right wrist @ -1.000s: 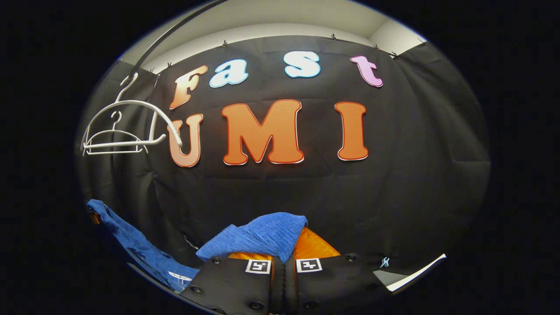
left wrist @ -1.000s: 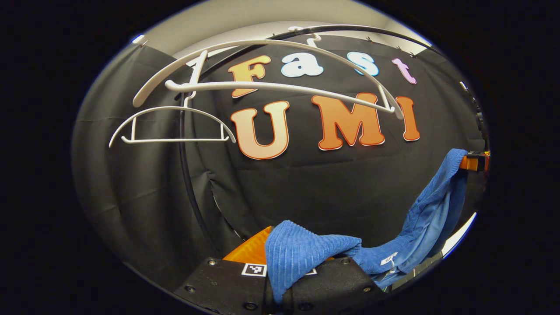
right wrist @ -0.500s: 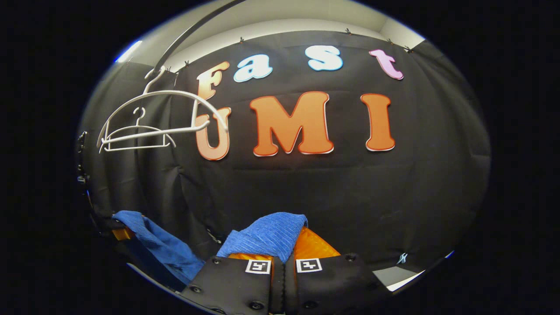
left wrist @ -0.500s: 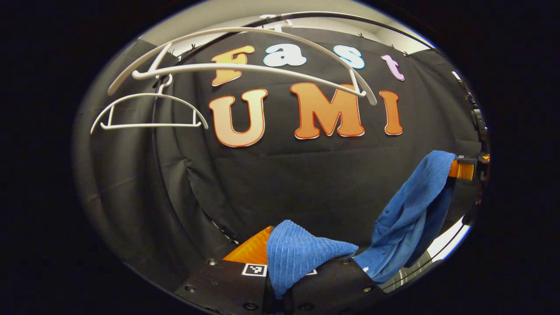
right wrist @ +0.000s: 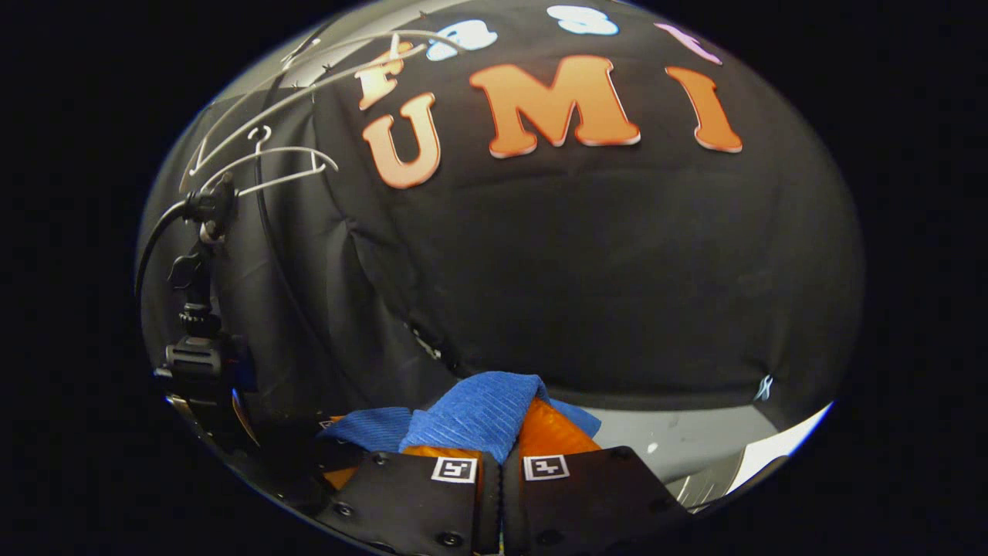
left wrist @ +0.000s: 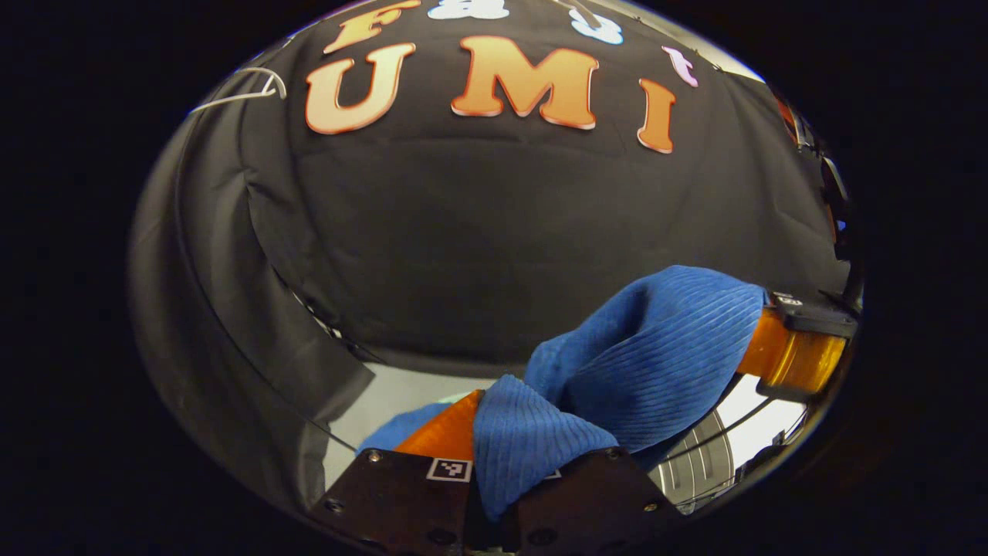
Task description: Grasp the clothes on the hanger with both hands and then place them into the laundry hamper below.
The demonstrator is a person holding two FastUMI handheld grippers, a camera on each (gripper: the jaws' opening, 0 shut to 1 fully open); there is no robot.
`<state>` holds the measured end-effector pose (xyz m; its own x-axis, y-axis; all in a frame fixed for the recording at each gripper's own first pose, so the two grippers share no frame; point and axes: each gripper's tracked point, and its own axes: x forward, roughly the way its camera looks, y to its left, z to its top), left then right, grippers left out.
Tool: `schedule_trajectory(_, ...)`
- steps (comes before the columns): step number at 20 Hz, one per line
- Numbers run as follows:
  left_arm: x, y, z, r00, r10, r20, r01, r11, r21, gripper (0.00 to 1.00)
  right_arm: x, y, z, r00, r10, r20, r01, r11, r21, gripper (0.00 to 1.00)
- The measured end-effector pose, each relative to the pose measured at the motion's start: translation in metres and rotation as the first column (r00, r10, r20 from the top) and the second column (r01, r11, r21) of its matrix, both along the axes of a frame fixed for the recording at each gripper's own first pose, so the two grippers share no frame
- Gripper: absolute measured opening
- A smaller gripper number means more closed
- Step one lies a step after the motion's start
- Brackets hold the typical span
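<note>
**Left gripper view: blue garment slung between two grips**

The left gripper (left wrist: 494, 471) has its fingers pinching a fold of the blue garment (left wrist: 656, 355) at lower centre. The cloth arches to the lower right, where the right gripper (right wrist: 502, 444) clamps its other end, sharing the load. The white hangers (right wrist: 262, 154) hang bare at upper left. The hamper is not visible.

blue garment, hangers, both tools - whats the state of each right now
blue garment: off the hangers, bunched, strung between the two tools
left tool: shut on the blue garment
right tool: shut on the blue garment
white hangers: bare, up on the rail
</note>
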<state>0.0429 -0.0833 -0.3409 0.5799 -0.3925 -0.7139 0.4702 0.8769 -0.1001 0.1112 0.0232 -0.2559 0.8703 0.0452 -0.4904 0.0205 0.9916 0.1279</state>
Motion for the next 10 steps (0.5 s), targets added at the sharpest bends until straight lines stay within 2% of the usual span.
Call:
schedule_trajectory(2, -0.022, 0.008, -0.025, 0.995, 0.004, -0.098, -0.002, 1.0, 0.016, 0.07, -0.012, 0.001, -0.032, 0.996, 0.004, -0.087, -0.002, 1.0, 0.015, 0.09)
schedule_trajectory(4, -0.042, 0.021, -0.054, 0.979, 0.039, -0.198, -0.034, 0.999, 0.029, 0.07, -0.025, 0.001, -0.068, 0.984, 0.017, -0.178, -0.01, 0.999, 0.035, 0.09)
schedule_trajectory(7, -0.067, 0.034, -0.092, 0.935, 0.116, -0.335, -0.109, 0.993, 0.04, 0.09, -0.036, 0.009, -0.118, 0.951, 0.043, -0.305, -0.028, 0.998, 0.051, 0.09)
schedule_trajectory(10, -0.089, 0.055, -0.109, 0.89, 0.182, -0.418, -0.17, 0.983, 0.066, 0.12, -0.039, 0.027, -0.142, 0.922, 0.063, -0.383, -0.045, 0.997, 0.055, 0.09)
